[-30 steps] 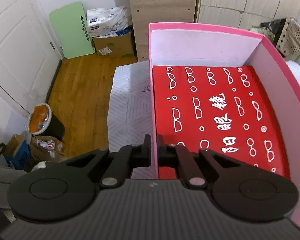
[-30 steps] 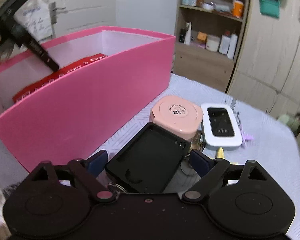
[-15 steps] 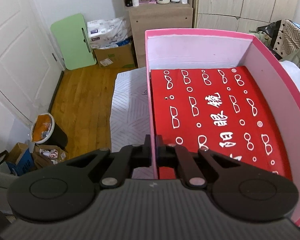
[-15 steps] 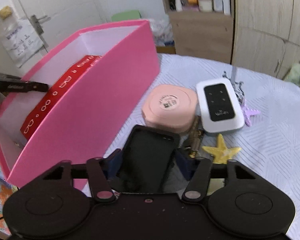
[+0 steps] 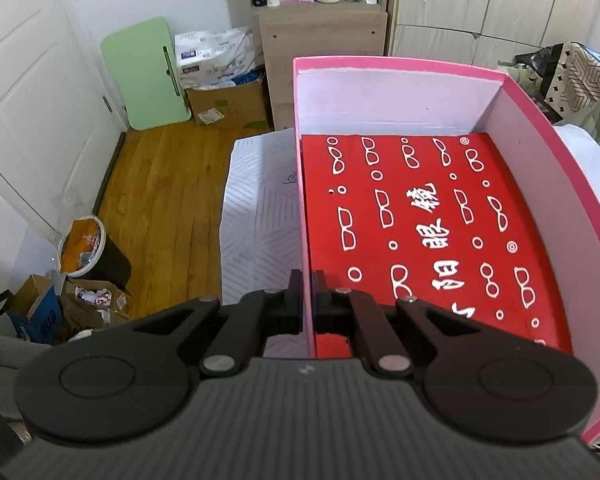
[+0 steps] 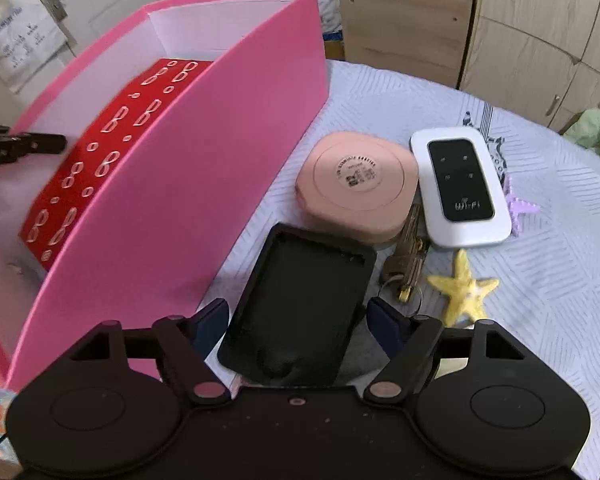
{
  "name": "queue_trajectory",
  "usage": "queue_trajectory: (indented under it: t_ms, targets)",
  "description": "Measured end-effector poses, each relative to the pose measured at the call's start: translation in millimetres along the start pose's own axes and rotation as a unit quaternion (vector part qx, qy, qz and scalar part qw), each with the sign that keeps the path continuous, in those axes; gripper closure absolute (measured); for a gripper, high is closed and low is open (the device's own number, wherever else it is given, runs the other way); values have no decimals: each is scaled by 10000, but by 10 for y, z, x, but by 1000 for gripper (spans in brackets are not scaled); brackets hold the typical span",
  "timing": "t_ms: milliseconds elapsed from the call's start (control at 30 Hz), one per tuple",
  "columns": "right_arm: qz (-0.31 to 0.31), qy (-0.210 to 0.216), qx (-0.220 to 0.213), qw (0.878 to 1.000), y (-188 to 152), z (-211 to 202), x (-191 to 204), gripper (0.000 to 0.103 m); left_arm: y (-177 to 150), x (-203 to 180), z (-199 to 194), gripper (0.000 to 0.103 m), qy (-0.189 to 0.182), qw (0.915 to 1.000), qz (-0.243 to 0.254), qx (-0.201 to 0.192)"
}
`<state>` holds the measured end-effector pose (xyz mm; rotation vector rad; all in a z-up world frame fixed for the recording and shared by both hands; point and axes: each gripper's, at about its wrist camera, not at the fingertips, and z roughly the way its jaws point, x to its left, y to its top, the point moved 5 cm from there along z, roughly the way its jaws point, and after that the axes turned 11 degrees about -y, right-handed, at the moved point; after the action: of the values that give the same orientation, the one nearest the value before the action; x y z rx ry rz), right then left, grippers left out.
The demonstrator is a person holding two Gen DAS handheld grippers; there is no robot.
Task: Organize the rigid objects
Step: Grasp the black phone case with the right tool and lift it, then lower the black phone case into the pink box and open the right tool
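Note:
My left gripper [image 5: 307, 280] is shut on the left wall of the pink box [image 5: 400, 92], one finger outside and one inside. A red glasses box [image 5: 420, 220] with white print lies flat in the pink box. In the right wrist view, a black rectangular case [image 6: 300, 308] lies on the white cloth between the fingers of my right gripper [image 6: 298, 316]. Those jaws are opening, and a small gap shows on each side of the case. The pink box [image 6: 204, 152] stands just to the left of it.
Beyond the black case lie a peach rounded case [image 6: 356, 184], a white Wi-Fi device [image 6: 460, 184], brass keys [image 6: 408, 256], a yellow starfish [image 6: 464, 284] and a purple one [image 6: 518, 206]. Left of the table are wooden floor and a bin [image 5: 84, 248].
The right gripper swung round over the black case, narrowed its jaws about it, then widened them again. The left gripper kept its hold on the box wall.

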<state>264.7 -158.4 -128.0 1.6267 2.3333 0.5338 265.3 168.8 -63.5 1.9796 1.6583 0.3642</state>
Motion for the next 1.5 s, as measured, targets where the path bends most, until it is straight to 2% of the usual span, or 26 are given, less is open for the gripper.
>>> queue_trajectory:
  t_ms: [100, 267, 500, 700, 933, 1033, 1133, 1233, 1367, 1500]
  targets:
    - [-22, -84, -97, 9999, 30, 32, -5, 28, 82, 35, 75, 99, -36, 9999, -90, 109]
    - [294, 158, -300, 9990, 43, -99, -106, 28, 119, 35, 212, 100, 21, 9997, -79, 232]
    - [455, 222, -772, 9957, 66, -443, -209, 29, 99, 41, 184, 100, -5, 9998, -139, 136]
    - [359, 197, -1281, 9909, 122, -713, -183, 29, 93, 50, 174, 100, -21, 9998, -185, 77]
    - [65, 440, -1901, 9808, 473, -1245, 16, 29, 91, 53, 177, 100, -25, 9998, -177, 69]
    - [-48, 787, -1746, 9815, 723, -1313, 217, 29, 93, 49, 178, 100, -27, 9998, -182, 67]
    - [-55, 1155, -1260, 9853, 1006, -1163, 470, 29, 93, 45, 181, 100, -26, 9998, -187, 65]
    - [-59, 1319, -785, 9881, 1222, -899, 694, 29, 93, 39, 182, 100, -34, 9998, -205, 59]
    - [-135, 1412, -259, 9896, 1390, -540, 991, 29, 92, 32, 185, 100, -22, 9998, -184, 58]
    - [-154, 1275, 90, 9917, 1508, -197, 1213, 29, 93, 28, 184, 100, -19, 9998, -177, 55]
